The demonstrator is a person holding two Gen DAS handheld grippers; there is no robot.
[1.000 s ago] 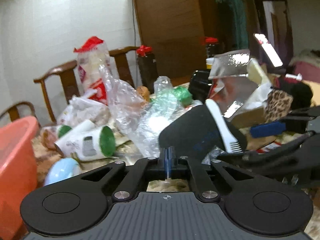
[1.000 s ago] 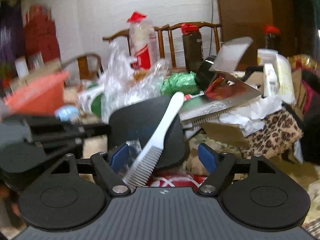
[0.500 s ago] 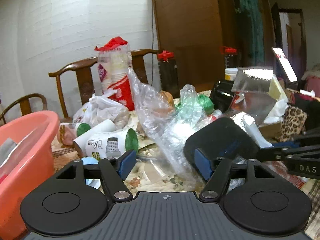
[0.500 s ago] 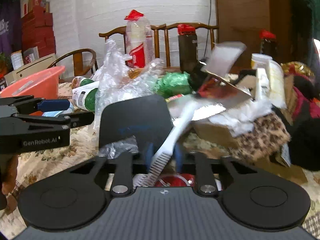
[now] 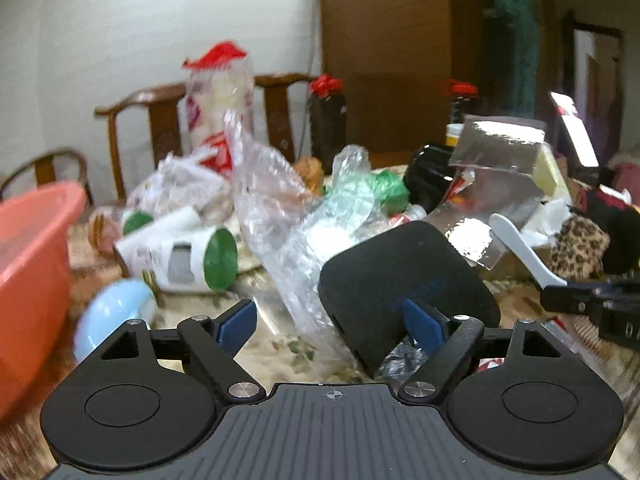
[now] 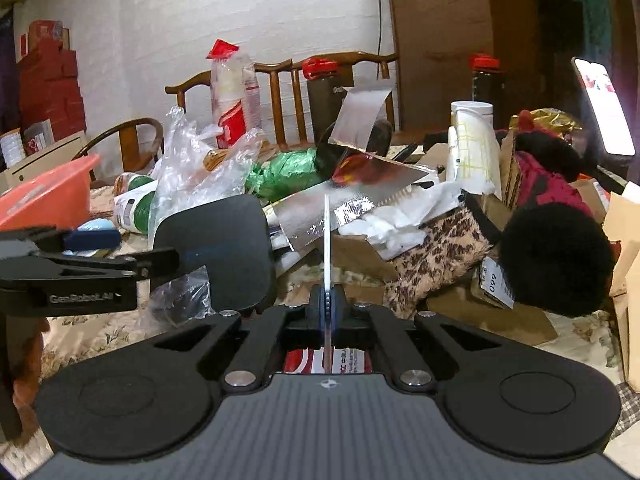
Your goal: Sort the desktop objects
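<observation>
My right gripper point(image 6: 327, 308) is shut on a white comb point(image 6: 327, 240), which stands edge-on and points away over the clutter. In the left wrist view the comb point(image 5: 520, 248) sticks out of the right gripper point(image 5: 560, 296) at the right edge. My left gripper point(image 5: 330, 320) has its jaws opening, blue pads far apart. A black flat pad point(image 5: 404, 280) with rounded corners leans tilted just past them, its lower corner and some clear plastic lying between the pads; neither pad presses on it. The right wrist view shows the left gripper point(image 6: 120, 250) beside the black pad point(image 6: 224, 248).
An orange basin point(image 5: 32, 264) stands at the left. White cans with green lids point(image 5: 180, 256), a pale blue round thing point(image 5: 116, 316), a clear plastic bag point(image 5: 288, 216), a silver foil box point(image 5: 496, 152), leopard fabric point(image 6: 436, 248) and a black fluffy ball point(image 6: 556, 260) crowd the table. Wooden chairs point(image 6: 340, 68) stand behind.
My left gripper was shut on the black pad's edge and has opened wide. My right gripper closed on the white comb, which turned from slanted to edge-on.
</observation>
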